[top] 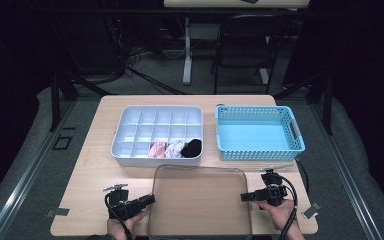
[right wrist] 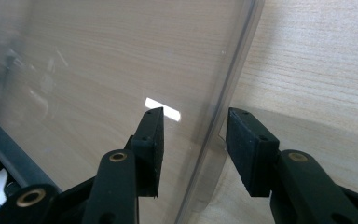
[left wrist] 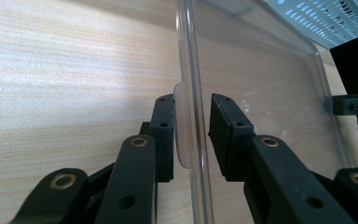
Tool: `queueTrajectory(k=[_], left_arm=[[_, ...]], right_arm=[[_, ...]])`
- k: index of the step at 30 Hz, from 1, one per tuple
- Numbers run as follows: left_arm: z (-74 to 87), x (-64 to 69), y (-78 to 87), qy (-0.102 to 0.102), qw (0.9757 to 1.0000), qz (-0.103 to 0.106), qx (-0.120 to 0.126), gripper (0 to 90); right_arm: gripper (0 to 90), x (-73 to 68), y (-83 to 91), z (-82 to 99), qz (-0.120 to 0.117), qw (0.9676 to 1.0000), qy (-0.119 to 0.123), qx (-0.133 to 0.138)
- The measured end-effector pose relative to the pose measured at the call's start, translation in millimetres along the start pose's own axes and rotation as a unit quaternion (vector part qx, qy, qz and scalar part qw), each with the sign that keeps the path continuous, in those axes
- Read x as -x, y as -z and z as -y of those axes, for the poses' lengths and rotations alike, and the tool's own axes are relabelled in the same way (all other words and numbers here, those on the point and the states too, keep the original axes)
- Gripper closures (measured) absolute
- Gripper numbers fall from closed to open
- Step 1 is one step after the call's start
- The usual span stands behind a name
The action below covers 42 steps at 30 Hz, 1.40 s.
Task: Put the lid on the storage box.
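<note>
I have the clear lid [top: 199,202] lying on the worktop [top: 90,165] between both grippers, its edges inside the spread jaws of the left gripper [left wrist: 191,135] and right gripper [right wrist: 193,140]; next I'd draw both back clear.

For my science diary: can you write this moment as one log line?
left gripper: open, astride lid left edge | right gripper: open, astride lid right edge | lid: flat on table
</note>
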<state>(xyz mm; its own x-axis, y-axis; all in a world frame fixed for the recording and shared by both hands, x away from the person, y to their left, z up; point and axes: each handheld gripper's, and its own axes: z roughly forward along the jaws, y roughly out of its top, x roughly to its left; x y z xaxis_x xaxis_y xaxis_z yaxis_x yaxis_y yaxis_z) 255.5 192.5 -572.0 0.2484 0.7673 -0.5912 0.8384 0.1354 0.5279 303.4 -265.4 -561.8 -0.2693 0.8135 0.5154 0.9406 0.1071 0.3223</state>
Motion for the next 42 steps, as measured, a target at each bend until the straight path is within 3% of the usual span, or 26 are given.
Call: queueTrajectory(k=[7, 15, 21, 26, 32, 42], left_arm=[[-0.2, 0.6, -0.4, 0.003, 1.0000, 0.002, 0.002, 71.8], [-0.2, 1.4, 0.8, -0.007, 1.0000, 0.001, 0.005, 71.8], [-0.5, 0.5, 0.4, -0.004, 1.0000, 0.001, 0.007, 71.8], [-1.4, -1.2, 0.5, 0.007, 1.0000, -0.003, 0.005, 71.7], [-1.7, -2.3, 1.2, 0.023, 0.9997, 0.001, 0.007, 71.5], [-2.5, -1.8, 3.3, 0.019, 0.9998, 0.004, 0.009, 71.4]], right_arm=[[55.7, 1.3, -1.0, -0.7, -0.014, 0.9999, -0.008, -0.004], [55.4, 4.1, -0.6, -0.9, -0.028, 0.9994, -0.019, -0.009], [60.4, 0.8, -0.3, -0.4, -0.010, 0.9999, -0.008, -0.007], [65.0, -1.4, 7.7, -1.2, -0.024, 0.9993, -0.005, 0.028], [67.8, -3.1, 13.4, -1.7, -0.031, 0.9984, -0.001, 0.047], [70.0, -5.4, 21.2, -2.1, -0.041, 0.9965, 0.007, 0.072]])
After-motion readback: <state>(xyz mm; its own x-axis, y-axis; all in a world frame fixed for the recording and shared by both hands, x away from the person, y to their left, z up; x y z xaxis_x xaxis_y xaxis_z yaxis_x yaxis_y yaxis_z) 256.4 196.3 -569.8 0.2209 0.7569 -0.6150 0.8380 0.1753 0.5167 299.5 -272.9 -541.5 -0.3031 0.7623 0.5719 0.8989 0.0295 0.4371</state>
